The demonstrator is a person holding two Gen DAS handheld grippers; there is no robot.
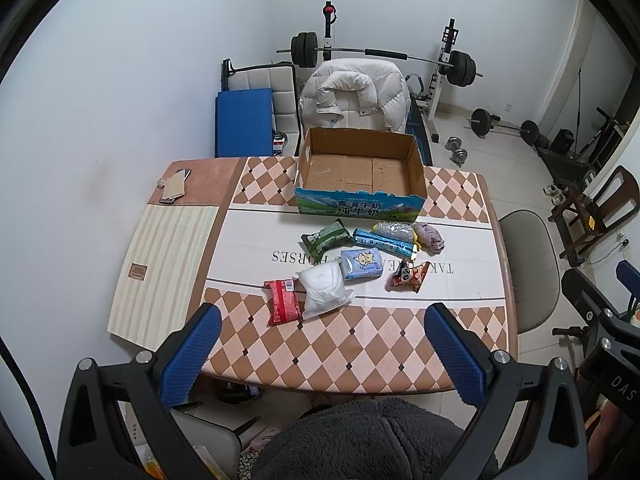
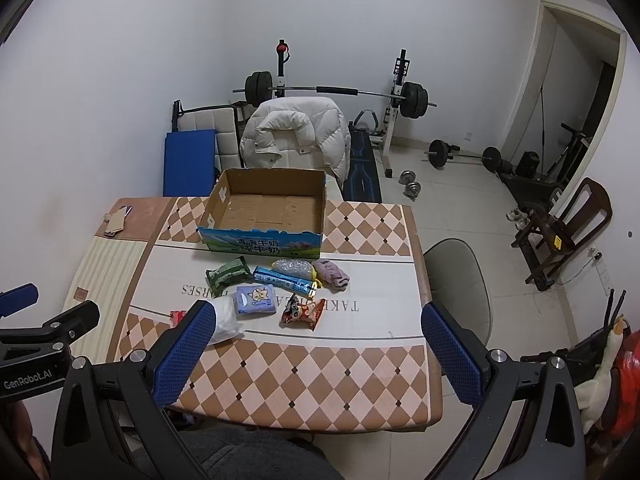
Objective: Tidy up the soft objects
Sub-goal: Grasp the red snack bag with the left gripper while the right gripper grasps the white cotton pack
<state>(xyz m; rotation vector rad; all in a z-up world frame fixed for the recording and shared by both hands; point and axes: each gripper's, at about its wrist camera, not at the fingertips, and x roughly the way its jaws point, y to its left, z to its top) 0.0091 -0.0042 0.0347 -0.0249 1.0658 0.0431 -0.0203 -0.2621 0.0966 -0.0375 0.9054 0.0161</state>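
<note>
The left claw (image 1: 322,354) is hovering over the near edge of the tabletop (image 1: 360,344), its 2 blue pads spread wide and gripping nothing. The right claw (image 2: 316,354) is hanging likewise, wide open and empty.

The soft things are lying in a loose cluster mid-tabletop, just in front of the box (image 1: 360,200), which is sitting open and bare inside. Nearest the left claw are lying a red packet (image 1: 283,301) and a white pouch (image 1: 324,288), touching. Behind them are resting a blue tissue pack (image 1: 362,264) and a snack bag (image 1: 409,276). Closest to the box are lying a green pack (image 1: 326,237), a blue tube (image 1: 384,241), a clear bag (image 1: 394,231) and a purple cloth (image 1: 430,236).

A white coat (image 1: 356,96) is draping a chair behind the box.
</note>
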